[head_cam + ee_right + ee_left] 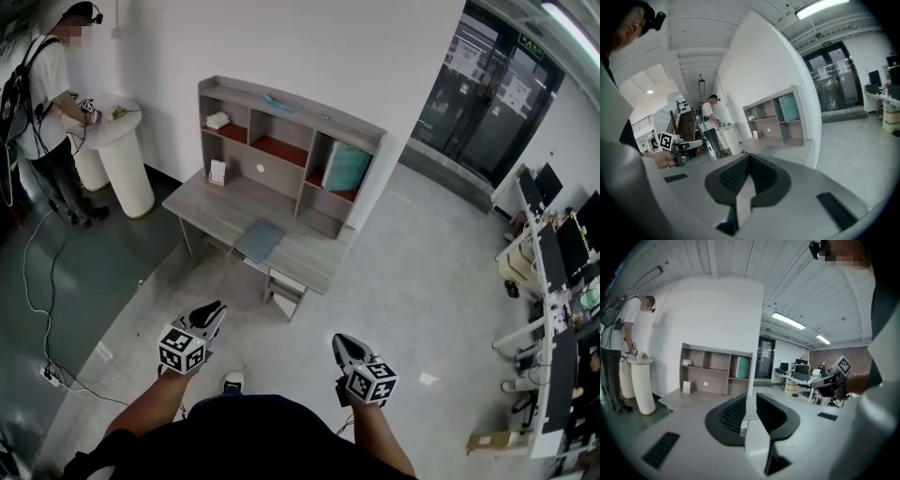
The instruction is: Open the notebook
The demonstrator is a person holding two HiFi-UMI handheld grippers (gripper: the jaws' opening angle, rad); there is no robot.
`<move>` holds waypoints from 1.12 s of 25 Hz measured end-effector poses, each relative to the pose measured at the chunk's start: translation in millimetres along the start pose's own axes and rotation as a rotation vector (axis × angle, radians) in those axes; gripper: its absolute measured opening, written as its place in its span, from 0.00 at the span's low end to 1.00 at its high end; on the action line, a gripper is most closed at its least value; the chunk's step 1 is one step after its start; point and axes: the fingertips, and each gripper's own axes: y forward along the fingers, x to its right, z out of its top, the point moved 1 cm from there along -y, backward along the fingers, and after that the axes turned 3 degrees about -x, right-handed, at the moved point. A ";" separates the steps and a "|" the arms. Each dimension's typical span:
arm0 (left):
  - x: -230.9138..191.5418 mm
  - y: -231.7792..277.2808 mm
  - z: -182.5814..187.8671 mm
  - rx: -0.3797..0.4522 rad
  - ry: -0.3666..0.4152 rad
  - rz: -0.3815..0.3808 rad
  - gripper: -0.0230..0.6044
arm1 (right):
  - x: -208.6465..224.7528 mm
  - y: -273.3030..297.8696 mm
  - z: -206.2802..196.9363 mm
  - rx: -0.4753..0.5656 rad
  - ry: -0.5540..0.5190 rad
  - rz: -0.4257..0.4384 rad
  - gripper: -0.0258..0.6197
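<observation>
Pale grey office floor [412,281] under me, desk ahead, both grippers empty.
Nearest me, my left gripper [212,314] is held over the floor with its jaws slightly spread and nothing between them. My right gripper [343,345] has its jaws pressed together. Well beyond them stands a grey desk [208,202], and the notebook [260,240] lies closed near its front edge. A shelf unit [281,117] rises at the desk's back against the white wall [309,47]. Further left, a person [42,103] stands at a round white pedestal [127,164]. Glass doors [478,94] are at the far right.
</observation>
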 end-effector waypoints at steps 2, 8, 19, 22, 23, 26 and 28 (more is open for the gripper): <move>-11.2 5.1 0.4 -0.005 -0.005 -0.004 0.15 | -4.2 12.1 3.4 -0.008 -0.005 0.002 0.04; -38.8 30.4 0.6 -0.024 -0.003 -0.036 0.15 | -5.3 47.6 13.9 -0.025 0.003 -0.008 0.04; -91.5 76.5 8.6 -0.041 -0.007 -0.087 0.15 | -4.8 106.2 29.4 -0.048 0.019 -0.038 0.04; -107.3 84.5 11.6 -0.047 -0.006 -0.094 0.15 | -8.7 121.5 35.1 -0.050 0.014 -0.043 0.04; -112.8 87.3 12.4 -0.049 -0.006 -0.096 0.15 | -10.1 126.5 36.4 -0.053 0.012 -0.044 0.04; -126.1 96.3 14.9 -0.053 -0.007 -0.104 0.15 | -12.0 139.3 39.6 -0.060 0.008 -0.050 0.04; -132.2 101.6 16.4 -0.055 -0.008 -0.112 0.15 | -11.5 145.8 41.0 -0.065 0.011 -0.057 0.04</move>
